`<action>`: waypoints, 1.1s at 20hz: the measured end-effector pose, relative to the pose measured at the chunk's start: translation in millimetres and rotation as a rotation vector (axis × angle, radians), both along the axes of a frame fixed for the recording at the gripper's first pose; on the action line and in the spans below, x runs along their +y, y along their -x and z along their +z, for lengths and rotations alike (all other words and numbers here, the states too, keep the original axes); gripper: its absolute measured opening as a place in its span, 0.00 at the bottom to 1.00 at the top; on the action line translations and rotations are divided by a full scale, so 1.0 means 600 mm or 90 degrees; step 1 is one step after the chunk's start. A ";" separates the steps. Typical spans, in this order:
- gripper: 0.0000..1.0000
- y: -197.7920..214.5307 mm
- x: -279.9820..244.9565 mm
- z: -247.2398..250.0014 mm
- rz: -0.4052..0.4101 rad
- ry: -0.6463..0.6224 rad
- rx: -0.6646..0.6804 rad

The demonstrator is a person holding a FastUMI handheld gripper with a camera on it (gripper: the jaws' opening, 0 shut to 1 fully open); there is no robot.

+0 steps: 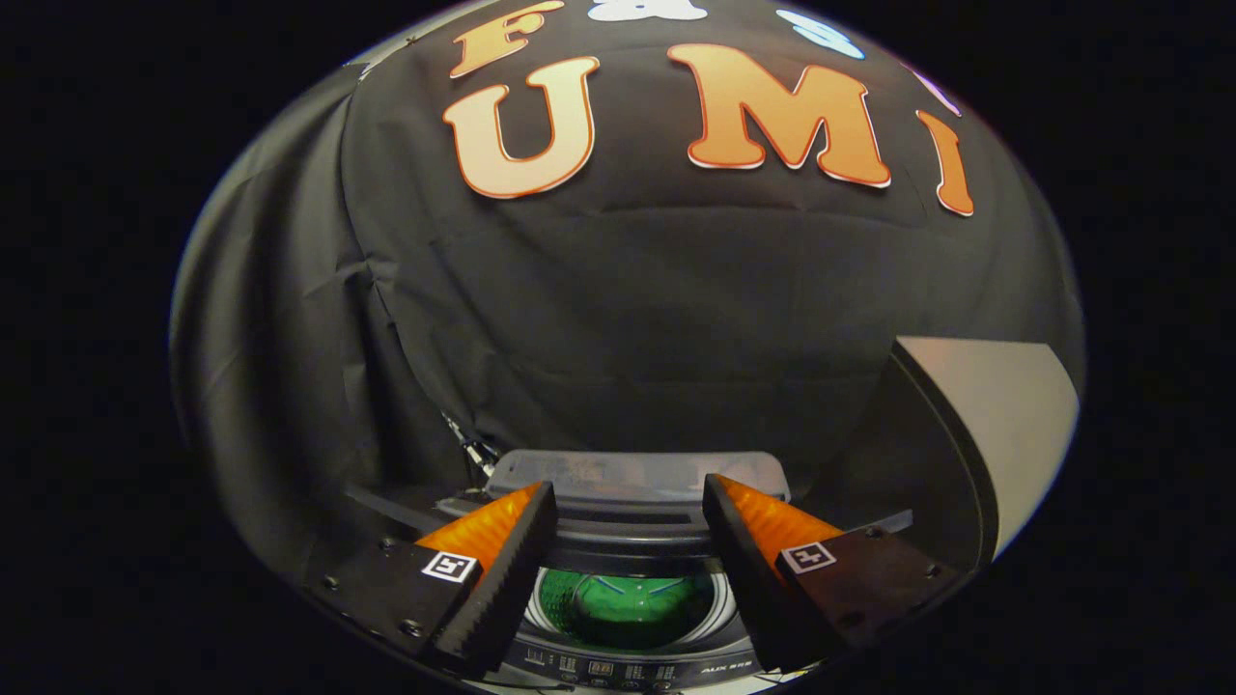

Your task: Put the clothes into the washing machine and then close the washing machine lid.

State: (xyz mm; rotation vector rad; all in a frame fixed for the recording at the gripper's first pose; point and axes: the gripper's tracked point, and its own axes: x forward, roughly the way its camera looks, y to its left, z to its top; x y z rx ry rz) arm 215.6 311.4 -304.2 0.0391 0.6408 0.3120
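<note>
The grey top-loading washing machine point(628, 541) stands with its translucent lid point(637, 475) raised, and a green garment point(626, 610) lies in its round drum. The gripper point(630, 507) hovers above, jaws spread and empty. A pale panel point(1004, 425) stands nearby.

Drum mouth point(626, 608) open below spread claw point(630, 507); raised lid point(637, 476) blocks behind.

Washer point(628, 618) control panel point(628, 668), below and between gripper point(628, 512) fingers: small print, brand-like wording at right end, too blurred to read. Square fiducial marker point(450, 567) on each finger block, no readable characters. Fingers spread apart, empty.
</note>
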 end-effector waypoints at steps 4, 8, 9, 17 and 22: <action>0.98 0.031 0.003 -0.076 -0.001 0.006 0.037; 0.99 0.052 0.014 -0.156 0.010 0.010 0.084; 0.99 0.063 0.013 -0.173 0.010 0.015 0.091; 0.99 0.097 0.008 -0.216 0.009 0.010 0.124; 0.99 0.095 0.004 -0.081 0.013 -0.016 0.050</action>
